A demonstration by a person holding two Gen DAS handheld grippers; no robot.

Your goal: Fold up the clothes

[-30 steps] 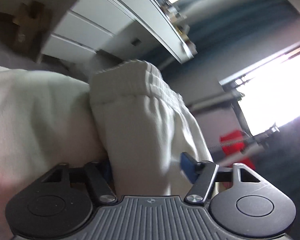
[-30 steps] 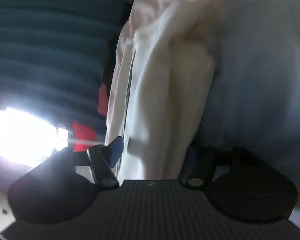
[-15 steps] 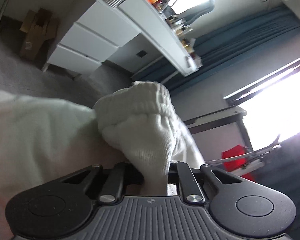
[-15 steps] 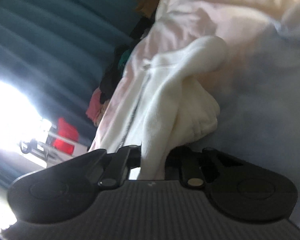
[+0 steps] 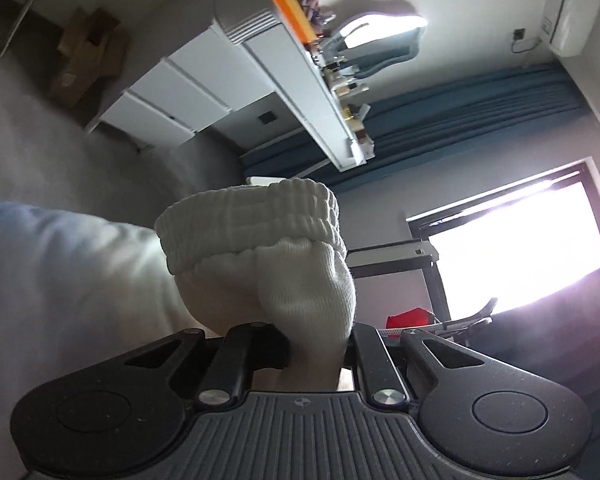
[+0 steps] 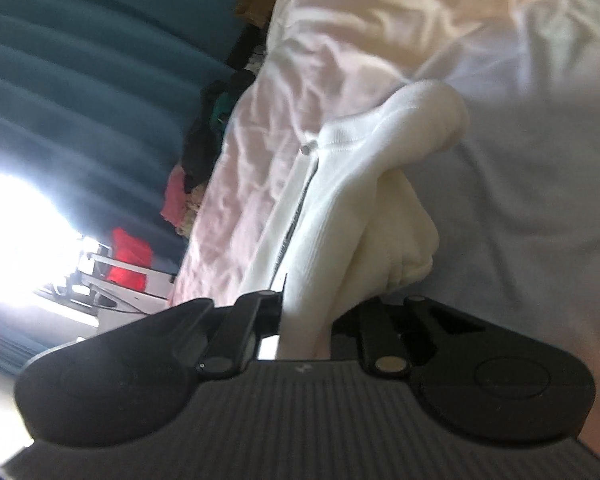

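A white knit garment with a ribbed cuff (image 5: 260, 232) and a zipper (image 6: 296, 216) is held by both grippers. My left gripper (image 5: 316, 344) is shut on the bunched fabric just below the ribbed cuff, which stands up in front of the camera. My right gripper (image 6: 306, 320) is shut on a white zippered edge of the same garment (image 6: 340, 208), lifted over the bed. The fingertips of both grippers are hidden in the cloth.
A pale pink wrinkled bedsheet (image 6: 380, 40) lies behind the garment. A pile of other clothes (image 6: 196, 168) sits by the teal curtain (image 6: 80, 60). A white drawer unit (image 5: 188, 80), a cluttered shelf (image 5: 320, 60), a bright window (image 5: 520, 240) and a red item (image 5: 410, 316) are around.
Both grippers closed on the garment from open a second ago. The cloth bunched up between the fingers and both views tilted as the garment rose.
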